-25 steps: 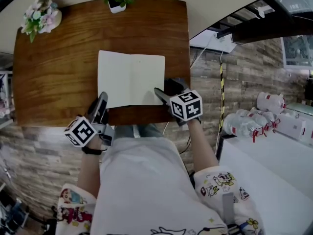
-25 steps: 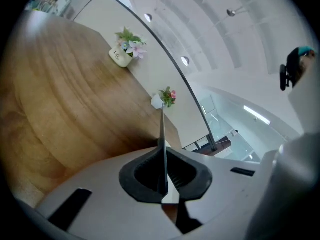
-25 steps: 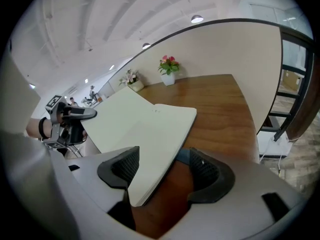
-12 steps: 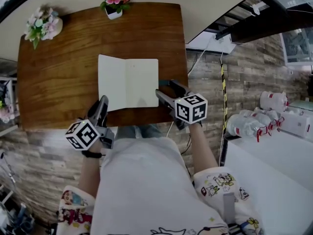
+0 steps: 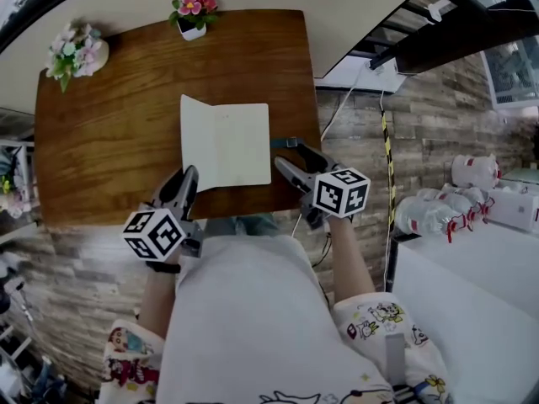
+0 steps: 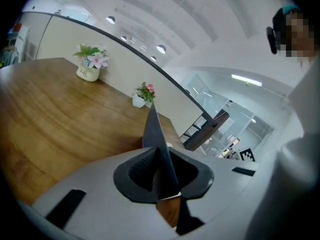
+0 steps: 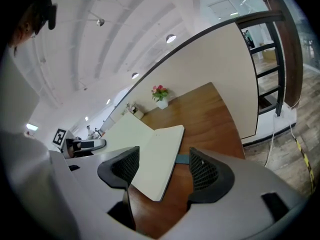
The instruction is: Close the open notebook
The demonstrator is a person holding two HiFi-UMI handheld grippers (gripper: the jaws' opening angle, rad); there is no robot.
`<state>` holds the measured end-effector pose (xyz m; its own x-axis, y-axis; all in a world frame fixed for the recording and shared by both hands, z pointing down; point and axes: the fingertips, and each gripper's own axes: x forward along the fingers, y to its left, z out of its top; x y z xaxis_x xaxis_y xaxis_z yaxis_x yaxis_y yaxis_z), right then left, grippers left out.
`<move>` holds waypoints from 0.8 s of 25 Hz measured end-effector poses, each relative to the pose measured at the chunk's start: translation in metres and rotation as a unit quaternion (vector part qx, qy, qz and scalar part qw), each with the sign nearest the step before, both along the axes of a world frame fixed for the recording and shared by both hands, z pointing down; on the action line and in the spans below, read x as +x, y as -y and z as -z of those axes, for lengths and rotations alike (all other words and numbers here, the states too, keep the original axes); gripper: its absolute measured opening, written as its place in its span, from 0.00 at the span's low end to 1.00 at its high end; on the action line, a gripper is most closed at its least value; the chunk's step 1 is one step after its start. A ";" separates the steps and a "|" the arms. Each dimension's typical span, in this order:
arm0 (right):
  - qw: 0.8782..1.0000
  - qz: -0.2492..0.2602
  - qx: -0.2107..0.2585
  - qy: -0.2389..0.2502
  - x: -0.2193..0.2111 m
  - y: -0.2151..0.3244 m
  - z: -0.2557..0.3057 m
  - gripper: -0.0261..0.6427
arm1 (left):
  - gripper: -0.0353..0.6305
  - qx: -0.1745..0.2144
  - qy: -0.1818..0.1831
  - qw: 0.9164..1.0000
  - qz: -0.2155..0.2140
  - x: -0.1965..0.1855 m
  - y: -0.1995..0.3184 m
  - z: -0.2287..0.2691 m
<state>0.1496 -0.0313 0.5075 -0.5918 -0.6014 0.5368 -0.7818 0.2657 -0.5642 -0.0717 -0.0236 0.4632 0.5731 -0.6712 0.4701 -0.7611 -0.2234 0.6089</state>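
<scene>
An open notebook [image 5: 229, 146] with blank cream pages lies on the wooden table [image 5: 101, 133]. Its left half is lifted off the wood. In the left gripper view that cover [image 6: 154, 129] stands edge-on as a thin dark sheet. My left gripper [image 5: 187, 180] [image 6: 159, 176] pinches it at the near left corner, and its jaws are just starting to open with the sheet still between the pads. My right gripper [image 5: 295, 162] [image 7: 162, 169] is open at the notebook's [image 7: 150, 154] near right corner, with nothing gripped. A teal band [image 7: 182, 159] pokes out beside the right page.
Two small flower pots stand at the table's far edge, one at the left corner [image 5: 76, 47] and one near the middle [image 5: 192, 13]. The table's right edge [image 5: 318, 99] drops to a brick-patterned floor with a cable. White bags [image 5: 438, 213] lie at the right.
Both grippers have risen. The notebook's left half has come up off the table with the left gripper, so the book looks narrower. The right gripper's tips now sit just off the right page.
</scene>
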 end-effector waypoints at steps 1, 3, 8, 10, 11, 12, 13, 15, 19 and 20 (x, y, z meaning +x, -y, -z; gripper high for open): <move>1.000 -0.004 0.000 0.004 0.002 -0.002 0.001 0.50 | 0.11 0.003 0.003 1.000 -0.006 0.004 0.000 0.001; 1.000 -0.010 0.000 0.010 0.005 -0.005 0.003 0.50 | 0.13 0.011 0.005 1.000 -0.021 0.011 -0.002 0.004; 1.000 -0.022 0.000 0.020 0.013 -0.011 0.008 0.50 | 0.20 0.029 0.028 0.998 -0.057 0.032 -0.003 0.009; 0.999 -0.028 0.000 0.024 0.017 -0.014 0.009 0.50 | 0.22 0.035 0.039 0.996 -0.068 0.039 -0.004 0.010; 0.999 -0.031 -0.001 0.026 0.019 -0.015 0.010 0.50 | 0.23 0.037 0.042 0.996 -0.074 0.043 -0.004 0.010; 0.999 -0.033 -0.001 0.028 0.021 -0.016 0.011 0.50 | 0.24 0.040 0.043 0.995 -0.080 0.046 -0.004 0.009; 0.999 -0.036 0.000 0.030 0.023 -0.017 0.011 0.50 | 0.26 0.042 0.042 0.995 -0.085 0.050 -0.004 0.009; 0.999 -0.042 0.000 0.032 0.027 -0.018 0.012 0.50 | 0.30 0.045 0.040 0.994 -0.095 0.056 -0.003 0.008; 0.998 -0.054 0.002 0.036 0.033 -0.020 0.014 0.50 | 0.35 0.054 0.065 0.989 -0.117 0.069 -0.004 0.005; 0.998 -0.056 0.003 0.037 0.034 -0.021 0.014 0.50 | 0.36 0.057 0.072 0.988 -0.122 0.072 -0.004 0.004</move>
